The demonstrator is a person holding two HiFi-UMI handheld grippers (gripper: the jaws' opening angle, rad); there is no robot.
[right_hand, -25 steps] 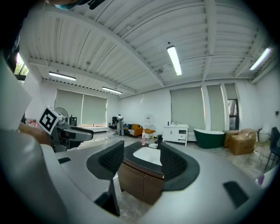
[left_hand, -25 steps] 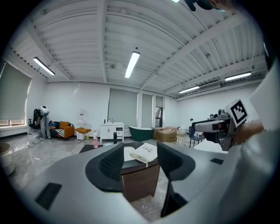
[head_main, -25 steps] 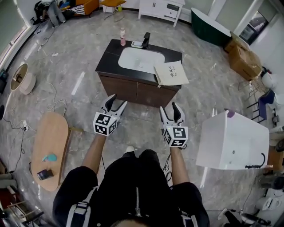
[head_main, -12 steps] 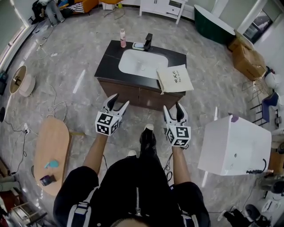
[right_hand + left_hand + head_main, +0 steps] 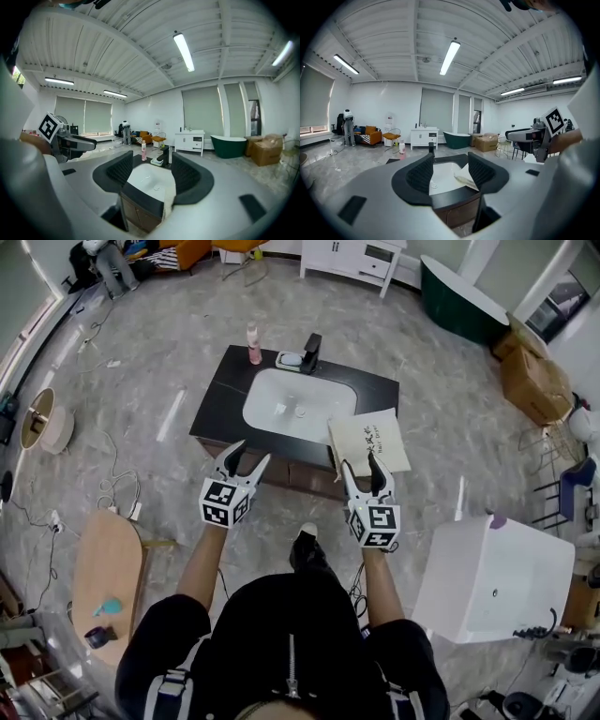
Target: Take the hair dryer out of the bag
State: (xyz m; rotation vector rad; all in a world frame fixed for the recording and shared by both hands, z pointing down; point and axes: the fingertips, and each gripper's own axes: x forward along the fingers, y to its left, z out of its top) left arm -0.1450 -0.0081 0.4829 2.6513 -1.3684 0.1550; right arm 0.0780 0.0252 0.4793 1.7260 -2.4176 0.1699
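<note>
A cream cloth bag point(image 5: 367, 442) with dark print lies flat on the right end of a black vanity top point(image 5: 217, 404), partly over its front edge. No hair dryer shows. My left gripper point(image 5: 248, 456) is open and empty, held in front of the vanity's front edge, left of the bag. My right gripper point(image 5: 361, 465) is also open and empty, just short of the bag's near edge. In the left gripper view the bag point(image 5: 464, 177) shows between the jaws of the left gripper point(image 5: 450, 171), still at a distance. In the right gripper view the bag point(image 5: 169, 197) hangs at the counter edge below the right gripper point(image 5: 151, 172).
A white sink basin point(image 5: 298, 404) fills the middle of the vanity, with a black faucet point(image 5: 310, 351) and a pink bottle point(image 5: 252, 343) behind it. A white cabinet point(image 5: 492, 577) stands to my right and an oval wooden table point(image 5: 105, 563) to my left. Cables lie on the floor.
I have walked forward: the vanity and bag are nearer, and both grippers have gone from well short of the cabinet front to its front edge. Jaws are unchanged.
</note>
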